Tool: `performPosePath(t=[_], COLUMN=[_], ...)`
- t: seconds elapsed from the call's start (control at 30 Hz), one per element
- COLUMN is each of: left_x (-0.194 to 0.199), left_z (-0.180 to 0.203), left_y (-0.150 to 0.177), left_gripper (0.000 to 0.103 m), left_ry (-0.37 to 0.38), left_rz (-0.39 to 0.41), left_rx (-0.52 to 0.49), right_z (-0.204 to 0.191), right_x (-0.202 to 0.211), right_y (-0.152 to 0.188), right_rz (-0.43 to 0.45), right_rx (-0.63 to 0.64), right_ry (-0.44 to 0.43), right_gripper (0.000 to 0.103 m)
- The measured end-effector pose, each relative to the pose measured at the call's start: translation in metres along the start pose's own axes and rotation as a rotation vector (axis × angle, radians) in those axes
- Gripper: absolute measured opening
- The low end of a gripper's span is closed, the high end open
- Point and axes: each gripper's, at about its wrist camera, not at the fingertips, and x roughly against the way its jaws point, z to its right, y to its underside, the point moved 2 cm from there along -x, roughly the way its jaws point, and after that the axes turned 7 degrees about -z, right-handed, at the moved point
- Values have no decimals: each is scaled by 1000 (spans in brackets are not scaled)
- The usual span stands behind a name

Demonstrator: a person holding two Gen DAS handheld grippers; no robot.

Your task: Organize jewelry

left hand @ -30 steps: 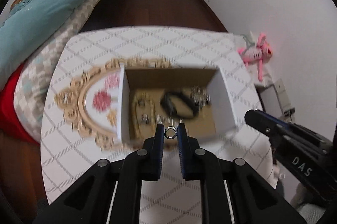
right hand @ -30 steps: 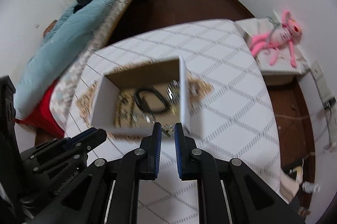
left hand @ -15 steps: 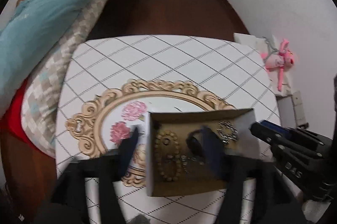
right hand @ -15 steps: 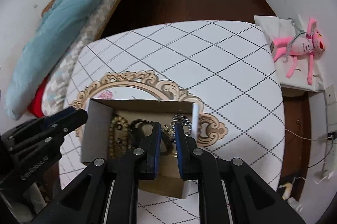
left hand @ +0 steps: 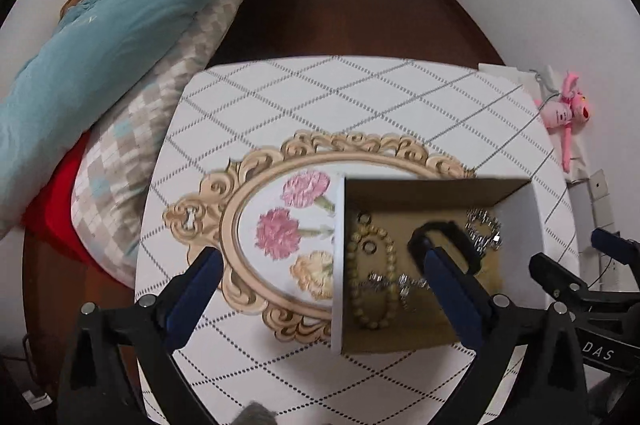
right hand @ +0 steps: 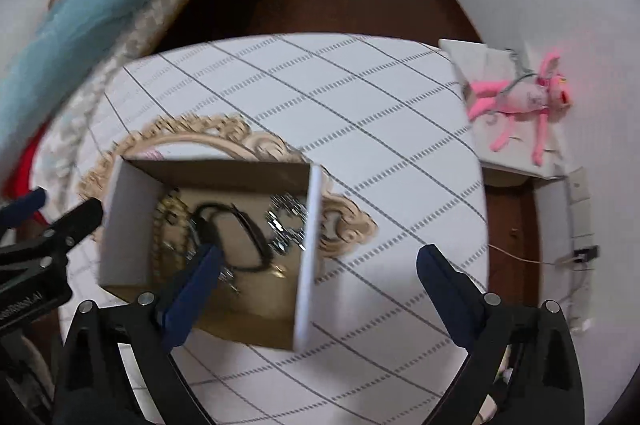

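While the checked tabletop (left hand: 320,97) carries a gilt-framed floral tray (left hand: 256,217), the cardboard box (left hand: 516,201) sits on that tray's right end, presumably as the one place for jewelry. Inside lie a bead necklace (left hand: 370,285), a black band (left hand: 444,231) and, blurred, what look like silver pieces (left hand: 486,231). Both the left claw (left hand: 320,285) and right claw (right hand: 316,277) hang above, spread wide, gripping nothing.

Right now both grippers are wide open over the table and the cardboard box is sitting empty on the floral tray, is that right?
Not quite. The box is not empty: the left wrist view shows a beaded bracelet, a black band and silver pieces inside. The rest holds: the left gripper and right gripper are wide open, and the box sits on the floral tray.
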Motion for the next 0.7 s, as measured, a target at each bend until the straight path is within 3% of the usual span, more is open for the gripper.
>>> performPosePath(t=[0.1, 0.37, 0.7], left_x=[-6, 4, 73], left_z=[-1, 1, 4], left_y=[11, 32, 71], left_gripper=[103, 103, 103], left_ry=[-3, -8, -27], left_rz=[-17, -4, 126], left_rx=[11, 25, 30], right_z=[0, 3, 9], right_x=[-4, -1, 51], right_y=[12, 34, 74], right_rz=[-3, 16, 135], right_rx=[-7, -38, -74], right_ry=[36, 33, 45], right_gripper=[100, 103, 103])
